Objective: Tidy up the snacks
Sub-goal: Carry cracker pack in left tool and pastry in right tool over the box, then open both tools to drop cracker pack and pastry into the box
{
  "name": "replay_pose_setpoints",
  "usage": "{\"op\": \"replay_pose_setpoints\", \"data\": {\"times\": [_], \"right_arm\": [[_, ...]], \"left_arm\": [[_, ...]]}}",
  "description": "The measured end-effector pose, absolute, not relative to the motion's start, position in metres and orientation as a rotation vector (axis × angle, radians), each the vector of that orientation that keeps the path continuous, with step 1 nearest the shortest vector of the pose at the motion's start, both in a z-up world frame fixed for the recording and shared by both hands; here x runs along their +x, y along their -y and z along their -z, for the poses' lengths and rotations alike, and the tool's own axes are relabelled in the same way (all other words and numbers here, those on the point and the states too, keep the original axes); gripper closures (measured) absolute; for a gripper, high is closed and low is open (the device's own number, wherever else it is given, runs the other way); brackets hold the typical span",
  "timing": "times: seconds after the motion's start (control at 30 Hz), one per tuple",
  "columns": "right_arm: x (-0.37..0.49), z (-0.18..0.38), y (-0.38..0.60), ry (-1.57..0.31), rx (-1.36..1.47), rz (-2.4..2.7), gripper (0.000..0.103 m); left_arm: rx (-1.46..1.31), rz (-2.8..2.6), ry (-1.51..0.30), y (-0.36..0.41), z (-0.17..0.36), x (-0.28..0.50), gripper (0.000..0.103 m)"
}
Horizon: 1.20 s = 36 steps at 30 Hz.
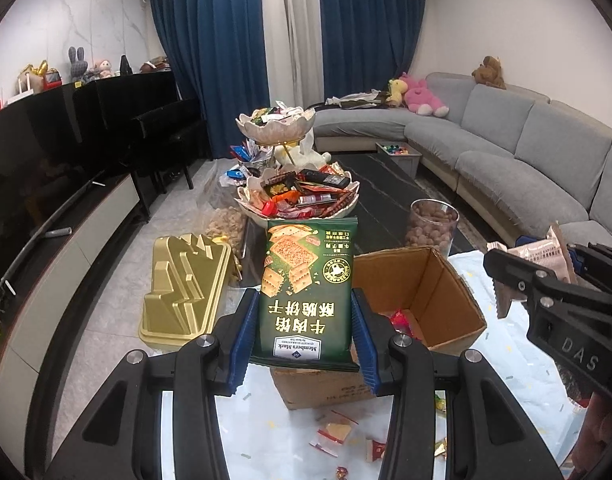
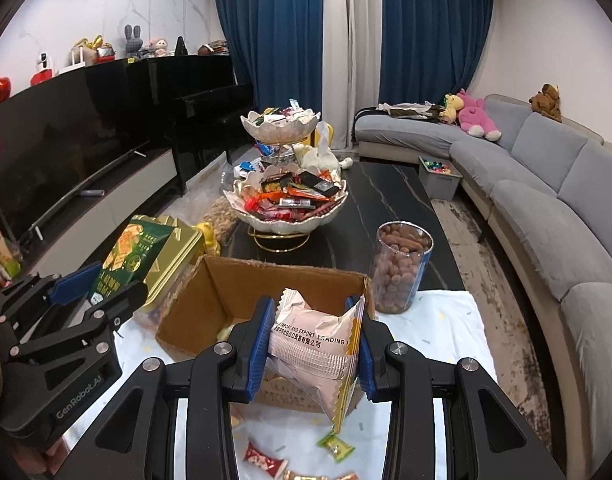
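A: Left hand-held gripper (image 1: 304, 316): what is seen between its blue pads?

B: A dark green cracker packet (image 1: 306, 292) is clamped there, held upright with its print upside down to the camera. The pads are pressed against both side edges of the packet.

A: And the right hand-held gripper (image 2: 313, 346)?

B: It is closed on a pale pink snack bag (image 2: 316, 344), which is squeezed between the pads and hangs crumpled below them. Both packets are held up off the bench, over or just in front of the open cardboard box (image 2: 226, 292).

A: What is found below the grippers?

B: A white cloth (image 2: 446, 332) is spread over the near end of the bench, and a few small wrapped sweets (image 2: 336, 446) are scattered on it. The cardboard box stands on that cloth with its flaps open; a few red wrappers can be made out at its bottom in the left wrist view.

A: Beside the box?

B: A gold tin (image 1: 186, 288) is seen to its left and a clear jar of brown nuts (image 2: 402, 266) to its right, near the cloth's far edge.

A: Farther off?

B: A two-tier shell-shaped snack stand (image 2: 290, 200), heaped with wrapped snacks, is set on the dark bench top. A grey sofa (image 2: 546, 184) is seen along the right wall and blue curtains (image 2: 274, 32) at the back.
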State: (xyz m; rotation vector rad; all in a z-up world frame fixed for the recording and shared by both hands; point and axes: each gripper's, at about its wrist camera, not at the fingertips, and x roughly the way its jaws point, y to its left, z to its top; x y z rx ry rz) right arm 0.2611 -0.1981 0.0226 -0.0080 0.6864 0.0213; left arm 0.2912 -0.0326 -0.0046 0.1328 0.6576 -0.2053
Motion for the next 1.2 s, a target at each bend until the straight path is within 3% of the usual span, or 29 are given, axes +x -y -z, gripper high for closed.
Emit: {"op": "replay_pose_setpoints", "data": {"times": [1.2], "right_arm": [[0.332,0.029,0.192,-0.771,-0.041,-0.07,0.065]], "left_arm": [[0.162,0.298,-0.799,0.058,0.062,0.344,0.059]]}}
